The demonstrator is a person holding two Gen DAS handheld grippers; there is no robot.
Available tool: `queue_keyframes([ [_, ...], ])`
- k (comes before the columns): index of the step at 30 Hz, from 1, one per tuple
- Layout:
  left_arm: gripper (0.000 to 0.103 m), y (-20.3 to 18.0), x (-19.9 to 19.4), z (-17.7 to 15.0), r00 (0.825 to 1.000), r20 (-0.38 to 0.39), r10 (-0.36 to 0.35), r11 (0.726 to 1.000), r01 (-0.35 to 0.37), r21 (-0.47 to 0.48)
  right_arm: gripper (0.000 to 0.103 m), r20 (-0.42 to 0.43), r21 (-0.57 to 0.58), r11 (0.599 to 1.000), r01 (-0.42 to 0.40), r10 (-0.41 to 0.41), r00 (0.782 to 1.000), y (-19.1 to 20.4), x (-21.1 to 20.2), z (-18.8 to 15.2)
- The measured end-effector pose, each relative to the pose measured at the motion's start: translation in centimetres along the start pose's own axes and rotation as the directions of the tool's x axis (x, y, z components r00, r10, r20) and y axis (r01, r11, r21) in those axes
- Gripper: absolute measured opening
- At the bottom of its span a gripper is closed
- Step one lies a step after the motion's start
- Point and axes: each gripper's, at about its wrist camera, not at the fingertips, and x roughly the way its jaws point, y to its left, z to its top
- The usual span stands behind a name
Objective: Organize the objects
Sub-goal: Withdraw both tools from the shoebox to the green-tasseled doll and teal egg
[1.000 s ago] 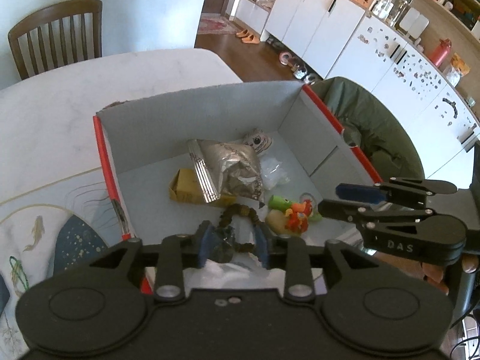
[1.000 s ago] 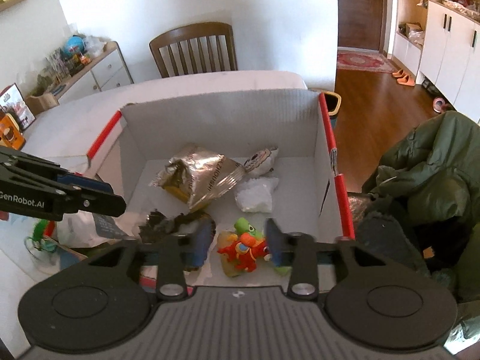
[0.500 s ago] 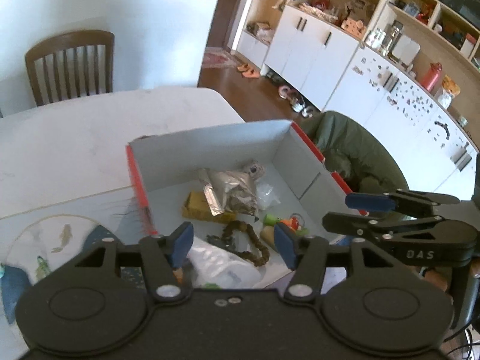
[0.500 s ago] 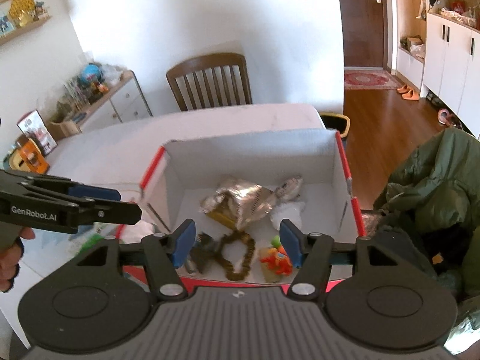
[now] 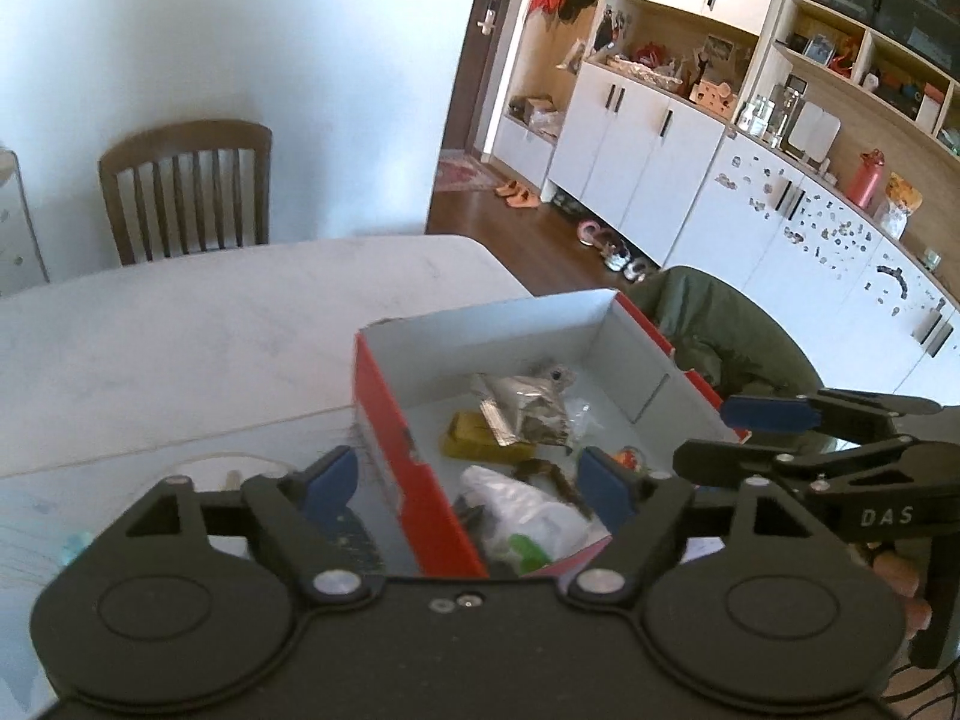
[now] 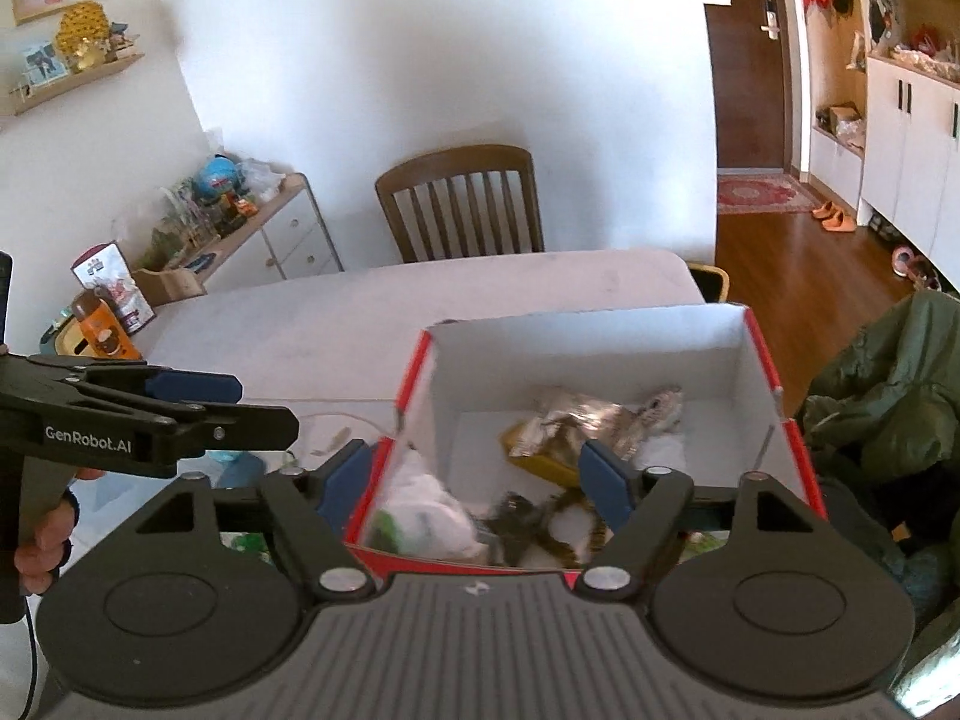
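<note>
Both grippers, left [image 5: 462, 483] and right [image 6: 474, 477], spread wide, empty, above box [image 5: 384, 396] at table's right edge. Inside: foil bag [image 5: 528, 408], light, crinkly, slippery, I judge; pinch at sealed edge.

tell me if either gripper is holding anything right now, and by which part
Nothing is held. The left gripper and right gripper are both open and empty above the box.
</note>
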Motion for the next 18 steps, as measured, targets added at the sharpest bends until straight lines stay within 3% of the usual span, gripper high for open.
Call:
queue_keyframes([
  [10, 0.097, 3.8, -3.2, -0.9, 0.998, 0.046, 0.034, 0.999, -0.035, 0.005, 0.086, 0.018, -0.007, 0.999, -0.043, 0.043, 0.999, 5.6, 0.8, 0.2],
  [18, 0.102, 7.9, -4.9, -1.7, 0.996, 0.061, 0.069, 0.997, -0.067, -0.022, 0.096, 0.034, -0.014, 0.999, -0.047, 0.048, 0.998, 9.8, 2.1, 0.5],
])
